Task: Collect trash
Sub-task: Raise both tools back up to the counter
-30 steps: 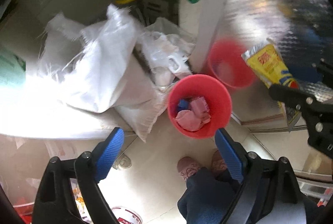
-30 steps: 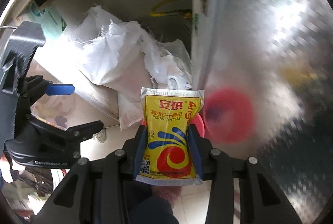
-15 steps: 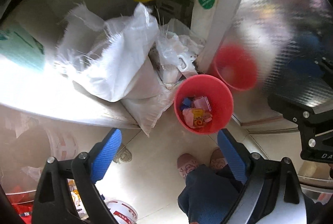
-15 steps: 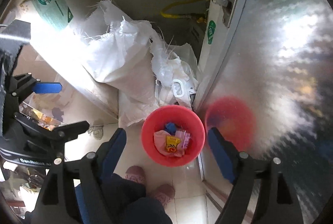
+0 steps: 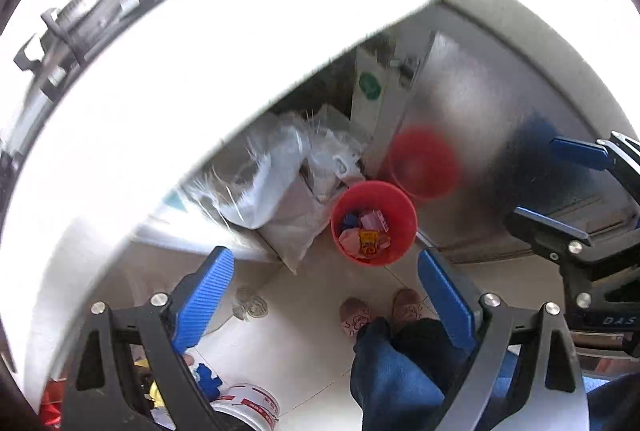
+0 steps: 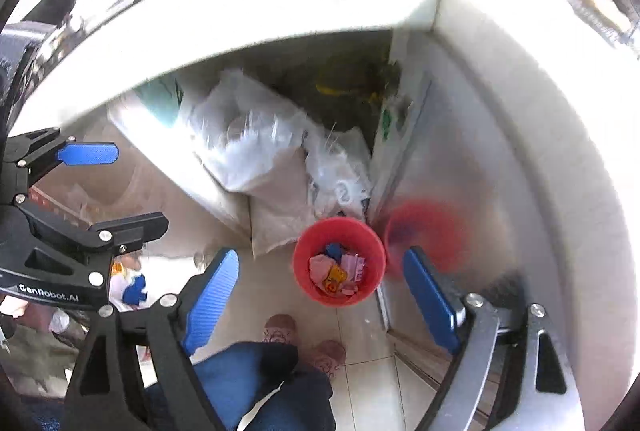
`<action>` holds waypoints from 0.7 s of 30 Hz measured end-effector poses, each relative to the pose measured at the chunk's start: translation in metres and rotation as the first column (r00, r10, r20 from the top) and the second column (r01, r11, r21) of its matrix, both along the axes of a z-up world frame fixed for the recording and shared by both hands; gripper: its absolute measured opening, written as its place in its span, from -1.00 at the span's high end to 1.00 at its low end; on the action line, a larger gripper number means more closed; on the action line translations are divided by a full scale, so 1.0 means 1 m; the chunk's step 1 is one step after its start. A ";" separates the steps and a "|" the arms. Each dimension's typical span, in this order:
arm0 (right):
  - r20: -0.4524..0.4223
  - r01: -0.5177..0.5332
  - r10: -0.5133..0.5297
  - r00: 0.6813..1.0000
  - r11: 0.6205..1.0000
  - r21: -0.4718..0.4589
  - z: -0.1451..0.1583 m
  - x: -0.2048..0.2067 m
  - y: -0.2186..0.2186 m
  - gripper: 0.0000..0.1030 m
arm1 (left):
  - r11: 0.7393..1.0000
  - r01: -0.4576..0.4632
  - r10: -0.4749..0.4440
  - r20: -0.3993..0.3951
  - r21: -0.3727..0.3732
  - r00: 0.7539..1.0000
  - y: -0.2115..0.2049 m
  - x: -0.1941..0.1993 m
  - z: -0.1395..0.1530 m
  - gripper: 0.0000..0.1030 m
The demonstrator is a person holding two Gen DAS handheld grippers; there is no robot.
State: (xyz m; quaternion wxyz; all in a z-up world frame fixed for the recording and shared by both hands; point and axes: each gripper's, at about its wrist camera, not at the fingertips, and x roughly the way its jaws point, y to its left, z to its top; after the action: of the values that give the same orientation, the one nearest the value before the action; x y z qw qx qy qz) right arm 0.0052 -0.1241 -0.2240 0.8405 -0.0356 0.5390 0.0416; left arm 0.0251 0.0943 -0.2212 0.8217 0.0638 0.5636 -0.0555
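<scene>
red bin (image 5: 374,223) on floor, trash inside – touching white sacks (image 5: 276,187); left gripper (image 5: 324,295), right gripper (image 6: 320,295) spread, empty.

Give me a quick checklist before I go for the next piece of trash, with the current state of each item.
1. Right gripper empty: ok, jaws wide apart, nothing between them.
2. Left gripper empty: ok, open.
3. Yellow packet inside the red bin: ok, lying on the other wrappers.
4. Red bin upright on the floor: ok.
5. Bin has room left: cannot tell, depth unclear.
6. Next trash item in view: cannot tell, countertop is overexposed.
</scene>
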 end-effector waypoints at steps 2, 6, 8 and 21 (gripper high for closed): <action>0.022 0.012 -0.012 1.000 1.000 -0.010 0.021 0.002 0.002 -0.62 | 1.000 0.016 -0.016 0.022 0.000 1.000 0.000 0.005 0.019 -0.79; 0.059 0.053 -0.051 0.997 0.998 -0.023 0.058 0.008 0.001 -0.68 | 0.998 0.059 -0.059 0.056 0.006 0.997 -0.001 0.016 0.058 -0.79; 0.070 0.076 -0.074 0.995 0.997 -0.023 0.073 0.011 0.000 -0.68 | 0.997 0.080 -0.081 0.081 0.009 0.993 -0.001 0.022 0.074 -0.79; 0.179 0.181 -0.166 0.970 0.981 -0.069 0.126 0.022 -0.015 -0.79 | 0.989 0.142 -0.134 0.170 -0.035 0.976 -0.009 0.072 0.137 -0.79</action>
State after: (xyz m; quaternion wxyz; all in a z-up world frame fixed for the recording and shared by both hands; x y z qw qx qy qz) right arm 0.0276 -0.1394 -0.0981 0.8822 -0.0275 0.4664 -0.0581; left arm 0.0967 0.0853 -0.0839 0.8616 0.0878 0.4852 -0.1203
